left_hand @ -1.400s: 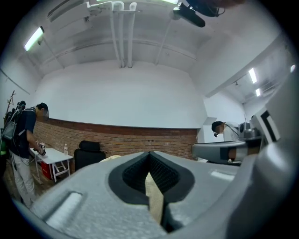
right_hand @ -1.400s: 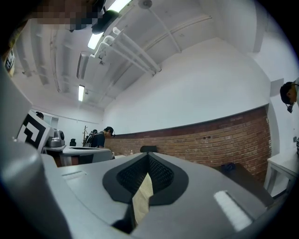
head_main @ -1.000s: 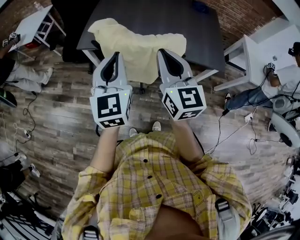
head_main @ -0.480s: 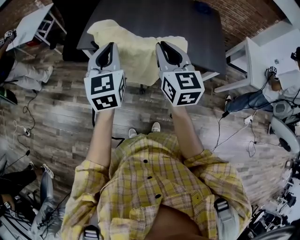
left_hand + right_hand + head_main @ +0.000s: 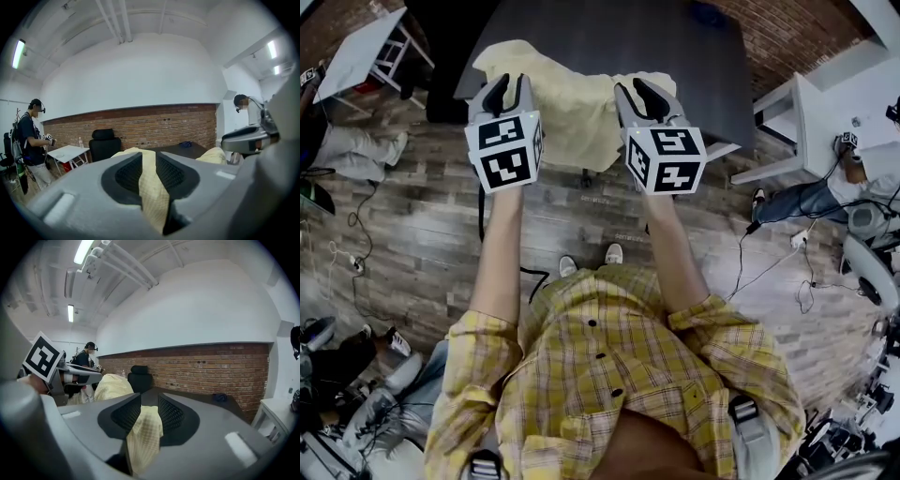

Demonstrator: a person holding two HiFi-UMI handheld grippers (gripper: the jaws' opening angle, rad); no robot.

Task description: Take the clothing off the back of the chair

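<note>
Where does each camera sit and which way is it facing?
Head view: on the head, looking steeply down at the yellow garment; shows forearms, shirt, left gripper, right gripper.
Left gripper view: rides the left gripper, looks along its opening jaws, garment between them.
Right gripper view: same on the right gripper, jaws opening, garment between.
Shared: all three see the garment and dark table.

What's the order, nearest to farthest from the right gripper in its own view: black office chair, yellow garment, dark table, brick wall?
1. yellow garment: between the right gripper's opening jaws.
2. dark table: just beyond.
3. black office chair: behind the table, left.
4. brick wall: at the back.
</note>
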